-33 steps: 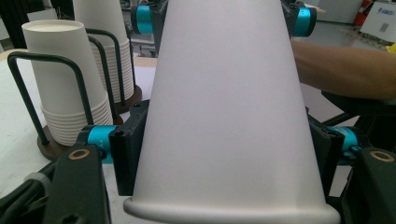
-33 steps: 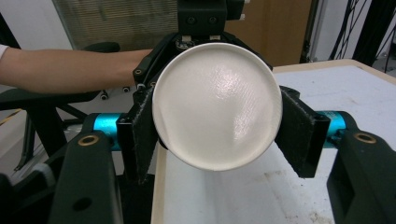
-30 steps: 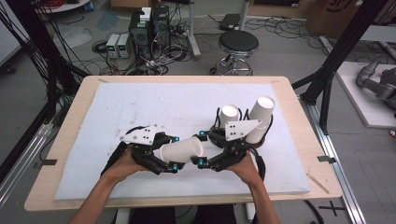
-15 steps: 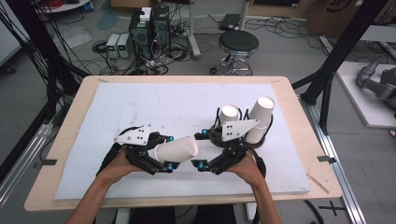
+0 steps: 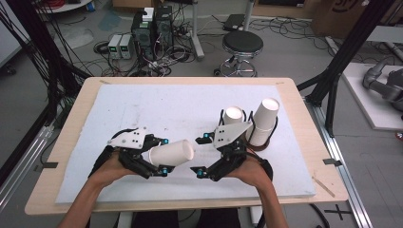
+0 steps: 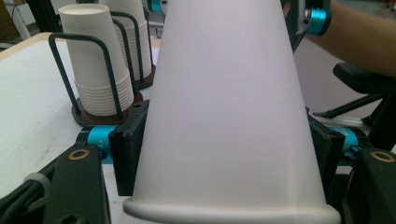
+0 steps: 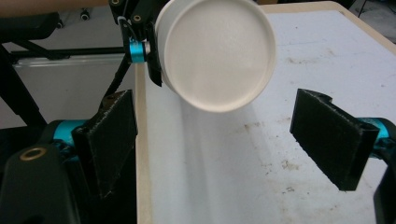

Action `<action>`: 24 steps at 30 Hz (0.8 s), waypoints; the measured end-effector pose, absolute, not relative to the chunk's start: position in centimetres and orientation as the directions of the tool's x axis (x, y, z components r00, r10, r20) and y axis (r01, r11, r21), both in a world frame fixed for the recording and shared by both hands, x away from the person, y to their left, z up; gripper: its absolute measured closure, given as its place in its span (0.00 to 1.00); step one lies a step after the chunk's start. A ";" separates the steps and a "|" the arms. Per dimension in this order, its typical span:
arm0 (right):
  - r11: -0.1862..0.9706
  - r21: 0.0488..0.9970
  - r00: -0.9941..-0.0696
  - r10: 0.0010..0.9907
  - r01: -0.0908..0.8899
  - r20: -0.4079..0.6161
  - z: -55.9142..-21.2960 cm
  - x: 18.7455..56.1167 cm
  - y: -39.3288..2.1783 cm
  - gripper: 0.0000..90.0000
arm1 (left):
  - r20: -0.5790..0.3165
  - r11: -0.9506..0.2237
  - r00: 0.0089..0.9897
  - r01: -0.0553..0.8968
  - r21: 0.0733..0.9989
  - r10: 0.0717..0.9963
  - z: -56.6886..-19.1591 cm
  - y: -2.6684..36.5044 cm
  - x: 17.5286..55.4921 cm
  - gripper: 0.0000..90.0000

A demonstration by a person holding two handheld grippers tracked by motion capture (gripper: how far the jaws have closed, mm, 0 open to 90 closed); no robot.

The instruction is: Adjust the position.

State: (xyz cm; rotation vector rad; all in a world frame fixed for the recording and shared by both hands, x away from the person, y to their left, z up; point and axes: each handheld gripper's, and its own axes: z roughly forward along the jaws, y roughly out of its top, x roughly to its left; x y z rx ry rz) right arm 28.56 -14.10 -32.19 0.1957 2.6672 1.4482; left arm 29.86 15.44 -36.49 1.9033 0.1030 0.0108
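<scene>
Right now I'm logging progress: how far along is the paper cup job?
Done: one paper cup is off the cup stacks in their wire holder. In hand: the left tool clamps it sideways, base toward the open right tool. Left: it has not been set down on the white mat.

your paper cup [image 6: 229,112] runs past the top edge of the left gripper view and hides the faces of the jaws pressed to it, along with part of the cup rack [image 6: 100,116] behind. in the high view, your right gripper [image 5: 209,154] covers the foot of the cup stacks [image 5: 263,122], and their count is too small to tell.
</scene>
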 end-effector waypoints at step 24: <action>0.700 0.713 -0.987 0.135 0.036 -0.084 -31.5 28.9 -12.6 0.17 | -0.015 -0.543 0.998 0.043 0.838 0.056 -34.7 15.0 30.4 0.34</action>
